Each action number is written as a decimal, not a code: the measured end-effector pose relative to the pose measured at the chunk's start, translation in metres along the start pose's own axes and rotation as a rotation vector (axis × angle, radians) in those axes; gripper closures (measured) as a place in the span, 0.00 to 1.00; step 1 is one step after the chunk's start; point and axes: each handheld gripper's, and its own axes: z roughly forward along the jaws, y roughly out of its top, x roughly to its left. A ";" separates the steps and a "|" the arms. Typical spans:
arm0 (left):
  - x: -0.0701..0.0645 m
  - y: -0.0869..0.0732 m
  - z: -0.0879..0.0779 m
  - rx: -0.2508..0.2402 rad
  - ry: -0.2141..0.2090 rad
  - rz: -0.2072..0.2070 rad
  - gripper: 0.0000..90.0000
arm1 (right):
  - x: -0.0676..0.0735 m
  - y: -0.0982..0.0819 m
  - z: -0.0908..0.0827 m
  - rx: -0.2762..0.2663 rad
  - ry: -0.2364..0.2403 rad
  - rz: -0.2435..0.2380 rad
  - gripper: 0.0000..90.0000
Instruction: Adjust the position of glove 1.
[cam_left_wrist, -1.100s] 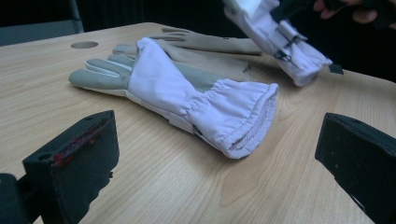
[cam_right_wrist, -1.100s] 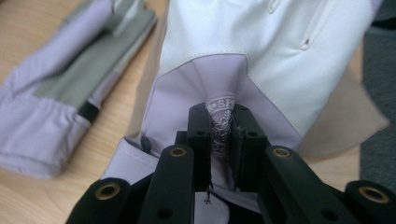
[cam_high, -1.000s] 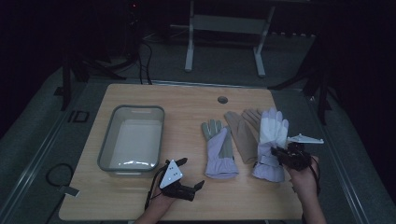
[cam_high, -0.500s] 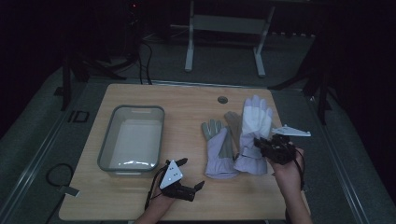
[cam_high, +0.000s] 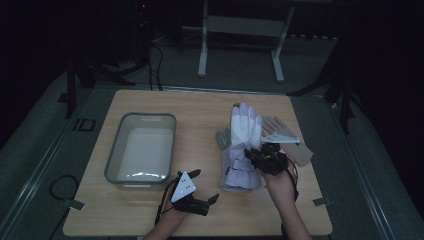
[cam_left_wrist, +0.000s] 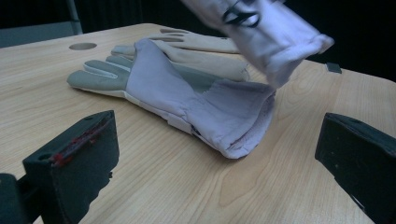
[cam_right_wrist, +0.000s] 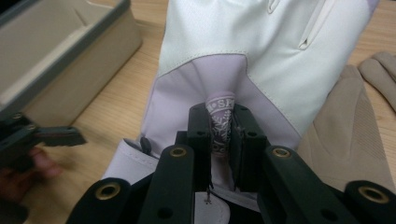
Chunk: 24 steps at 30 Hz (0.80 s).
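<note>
Right gripper (cam_right_wrist: 220, 135) has its jaws pinched tight on a fold of the white glove (cam_high: 243, 131), carrying it above the lilac glove (cam_left_wrist: 187, 98) lying on the table (cam_high: 200, 107). Left gripper (cam_high: 196, 186) sits wide open beside the tray (cam_high: 116, 160), apparently holding nothing.

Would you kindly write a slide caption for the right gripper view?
Right hand-held gripper pinches a white-and-lilac glove above the table, bin at left.
</note>
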 end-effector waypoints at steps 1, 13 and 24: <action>0.000 0.000 0.000 0.000 0.001 0.001 0.00 | 0.000 0.000 0.004 0.006 -0.008 -0.002 0.89; 0.000 0.000 0.000 0.000 0.000 0.000 0.00 | -0.008 -0.008 0.056 0.130 -0.031 0.033 0.88; 0.000 0.000 0.000 0.002 -0.003 -0.001 0.00 | -0.011 -0.020 0.086 0.178 -0.047 0.049 0.85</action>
